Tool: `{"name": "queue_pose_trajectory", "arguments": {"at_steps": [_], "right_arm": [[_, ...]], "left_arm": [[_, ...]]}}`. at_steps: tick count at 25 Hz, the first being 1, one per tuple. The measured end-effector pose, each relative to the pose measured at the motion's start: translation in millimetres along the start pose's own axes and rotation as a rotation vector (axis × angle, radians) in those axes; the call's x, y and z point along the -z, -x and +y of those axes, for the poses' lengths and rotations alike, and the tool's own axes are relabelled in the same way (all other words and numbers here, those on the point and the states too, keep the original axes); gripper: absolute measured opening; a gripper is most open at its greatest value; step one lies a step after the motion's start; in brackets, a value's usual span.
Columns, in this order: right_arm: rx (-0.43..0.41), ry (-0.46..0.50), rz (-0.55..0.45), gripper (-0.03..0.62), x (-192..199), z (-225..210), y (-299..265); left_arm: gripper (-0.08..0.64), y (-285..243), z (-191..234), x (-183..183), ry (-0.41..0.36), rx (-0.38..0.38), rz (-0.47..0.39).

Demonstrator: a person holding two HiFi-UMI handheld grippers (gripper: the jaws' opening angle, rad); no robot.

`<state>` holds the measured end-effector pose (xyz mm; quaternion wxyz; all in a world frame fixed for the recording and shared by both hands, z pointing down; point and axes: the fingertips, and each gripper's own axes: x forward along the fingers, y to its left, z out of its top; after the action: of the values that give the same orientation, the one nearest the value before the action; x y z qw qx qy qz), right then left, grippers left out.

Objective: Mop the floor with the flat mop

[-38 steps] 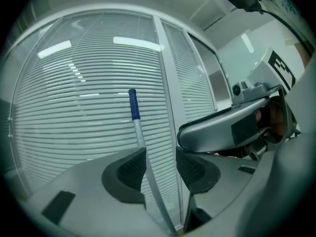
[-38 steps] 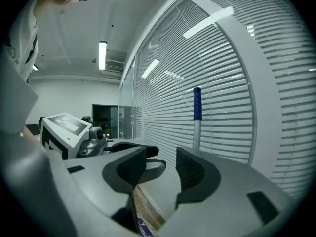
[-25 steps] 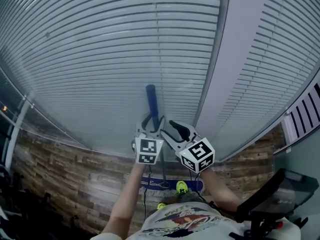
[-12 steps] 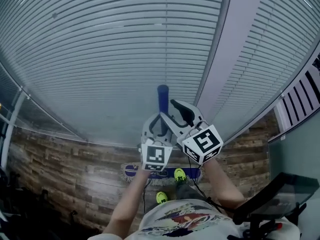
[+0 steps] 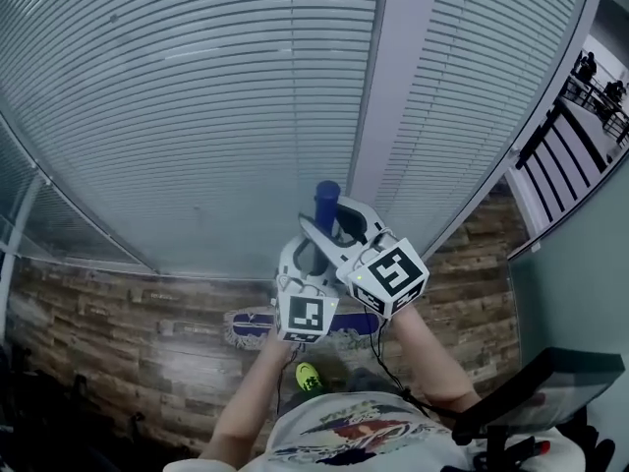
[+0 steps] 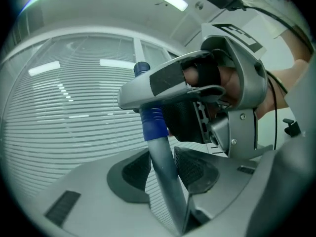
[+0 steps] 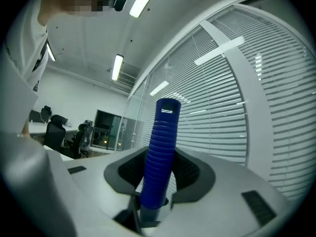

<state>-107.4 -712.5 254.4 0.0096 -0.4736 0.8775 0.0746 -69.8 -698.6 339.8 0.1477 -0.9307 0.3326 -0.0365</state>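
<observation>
Both grippers hold the flat mop's handle upright in front of me. In the head view my right gripper [image 5: 339,219] grips just under the blue top end [image 5: 327,195], and my left gripper [image 5: 311,256] sits right below it. The right gripper view shows the ribbed blue grip [image 7: 160,152] pinched between the pads of the right gripper [image 7: 159,174]. Lower down, my left gripper [image 6: 165,169] clamps the grey pole [image 6: 163,157] beneath the blue collar. Both pairs of jaws have just been closing on the handle. The mop head [image 5: 257,323] lies flat on the wood floor [image 5: 118,323].
Closed window blinds [image 5: 197,116] and a pale pillar [image 5: 388,87] fill the wall ahead. A green shoe [image 5: 310,377] stands just behind the mop head. A dark office chair [image 5: 531,401] is at the lower right, and a railing [image 5: 560,136] at the far right.
Both grippers have carried the handle forward and up towards the blinds. The mop head has slid over the floor away from my feet and to the left.
</observation>
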Motion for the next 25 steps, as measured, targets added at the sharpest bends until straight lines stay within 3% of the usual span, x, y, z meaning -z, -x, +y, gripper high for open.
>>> {"name": "queue_pose_trajectory", "arguments": {"at_steps": [6, 8, 11, 13, 15, 16, 20, 25], "right_arm": [[-0.085, -0.050, -0.050, 0.138, -8.8, 39.3, 89.8], [-0.163, -0.085, -0.050, 0.127, -8.8, 61.3, 128.1], [-0.265, -0.060, -0.040, 0.124, -8.6, 98.6, 198.7], [-0.312, -0.030, -0.060, 0.121, -7.3, 115.8, 246.6], [-0.355, 0.016, -0.083, 0.120, -3.7, 133.9, 287.4], [-0.374, 0.029, -0.088, 0.120, -1.3, 145.4, 305.2], [-0.416, 0.045, -0.049, 0.120, 13.3, 189.0, 357.8], [-0.446, 0.019, -0.015, 0.121, 27.3, 226.1, 407.5]], "left_arm": [[0.181, 32.3, -86.3, -24.9, -0.150, 0.178, -0.080], [0.179, 44.1, -127.0, -34.1, -0.196, 0.189, -0.097], [0.161, 69.6, -195.1, -51.1, -0.218, 0.151, -0.105], [0.137, 86.1, -233.0, -58.7, -0.169, 0.095, -0.118], [0.022, 103.2, -262.1, -58.8, -0.043, 0.038, -0.111], [0.014, 113.2, -276.6, -54.9, 0.001, 0.028, -0.082], [0.012, 144.4, -324.3, -37.9, -0.004, 0.025, 0.063], [0.012, 182.7, -372.4, -24.9, -0.044, 0.065, 0.137]]}}
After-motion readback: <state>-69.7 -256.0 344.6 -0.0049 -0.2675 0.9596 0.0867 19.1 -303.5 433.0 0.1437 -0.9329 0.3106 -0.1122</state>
